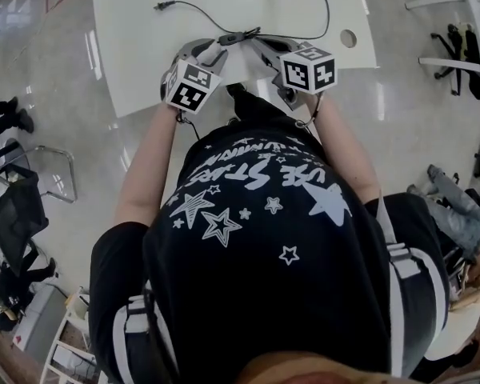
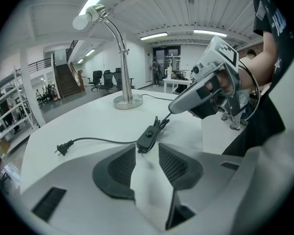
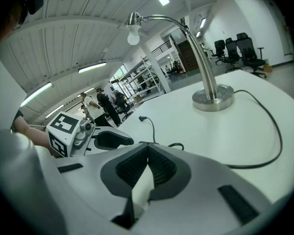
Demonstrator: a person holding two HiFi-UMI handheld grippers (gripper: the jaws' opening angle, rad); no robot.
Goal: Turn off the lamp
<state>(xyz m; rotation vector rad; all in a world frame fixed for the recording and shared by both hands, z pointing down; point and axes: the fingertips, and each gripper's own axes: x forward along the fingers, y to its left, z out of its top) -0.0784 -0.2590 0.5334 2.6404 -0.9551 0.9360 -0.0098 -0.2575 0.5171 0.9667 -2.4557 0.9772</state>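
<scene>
Left gripper [image 2: 147,148]: jaws stand moderately apart with nothing pinched. The inline switch [image 2: 149,137] lies on the table [image 2: 78,121] just beyond the jaw tips, at lower centre of the left gripper view.

Right gripper [image 3: 147,147]: jaw tips are together and empty. In the left gripper view its nose comes in from the right, just above the cord where it bunches behind the switch.

Lamp [image 2: 122,58] stands well apart, at upper left of that view, with its round base [image 2: 128,102] on the table. The plug [image 2: 62,149] lies loose on the tabletop at the left, in no socket that I can see.

Risks, my judgement:
- The switch is small and light and the tabletop smooth. A press off the rocker could slide it away unless the left jaws first steady the housing.
- If the left jaws close over the rocker, the right tip has no room to reach it.
- The two grippers work close together, so they may knock each other.
- With the plug loose, the bulb [image 3: 133,36] cannot confirm a toggle. I cannot tell whether it is lit.

Materials:
- Lamp: brushed metal, curved gooseneck, disc base, white globe bulb.
- Switch: black plastic, oblong, small round rocker.
- Cord [image 2: 103,141]: thin, black, limp.
- Table: glossy white.
- Jaw pads: dark, ribbed rubber in grey shells.
</scene>
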